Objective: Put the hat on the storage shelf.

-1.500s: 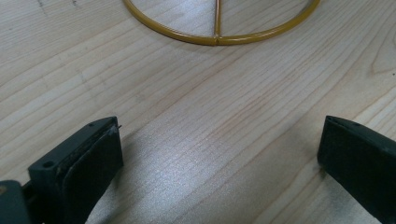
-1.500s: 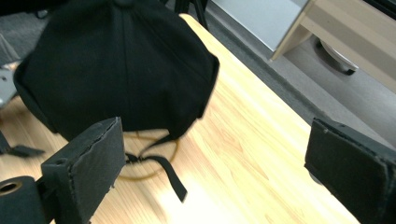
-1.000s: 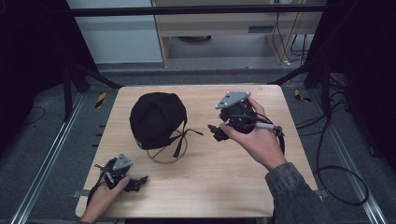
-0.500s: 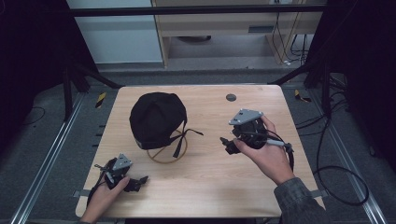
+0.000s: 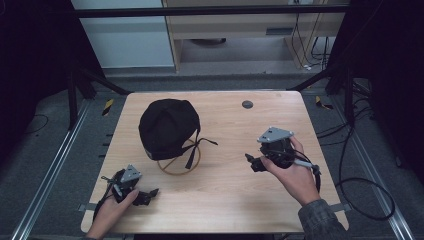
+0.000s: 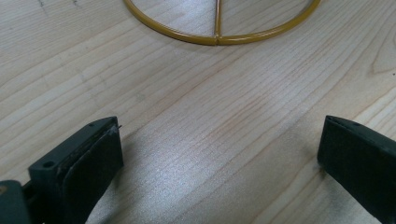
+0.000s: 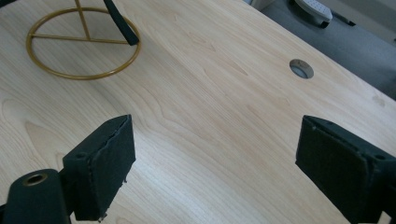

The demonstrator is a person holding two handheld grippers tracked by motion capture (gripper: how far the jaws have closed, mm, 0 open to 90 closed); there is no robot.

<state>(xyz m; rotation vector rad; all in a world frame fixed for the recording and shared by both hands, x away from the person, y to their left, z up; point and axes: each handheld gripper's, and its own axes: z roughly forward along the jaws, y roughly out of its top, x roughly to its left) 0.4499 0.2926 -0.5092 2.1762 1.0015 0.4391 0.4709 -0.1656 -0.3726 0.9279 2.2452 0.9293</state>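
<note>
A black cap (image 5: 167, 127) sits on a stand with a yellow wire ring base (image 5: 178, 161) at the table's left centre; a black strap (image 5: 192, 150) hangs over the ring. The ring base (image 6: 219, 28) lies just ahead of my left gripper (image 6: 219, 158), which rests open near the front left corner (image 5: 146, 195) with bare wood between its jaws. My right gripper (image 5: 252, 163) is held in a hand right of the cap, open and empty (image 7: 215, 163). Ring (image 7: 81, 44) and strap (image 7: 122, 23) lie at its upper left.
The wooden table (image 5: 225, 200) has a round grey cable hole (image 5: 247, 104) near its back edge, also seen as the hole (image 7: 301, 68) beyond the right gripper. Cables (image 5: 360, 195) trail off the table's right side. Metal rails flank the table.
The right gripper has drawn back from the cap area toward the front right of the table. The left gripper has stayed put.
</note>
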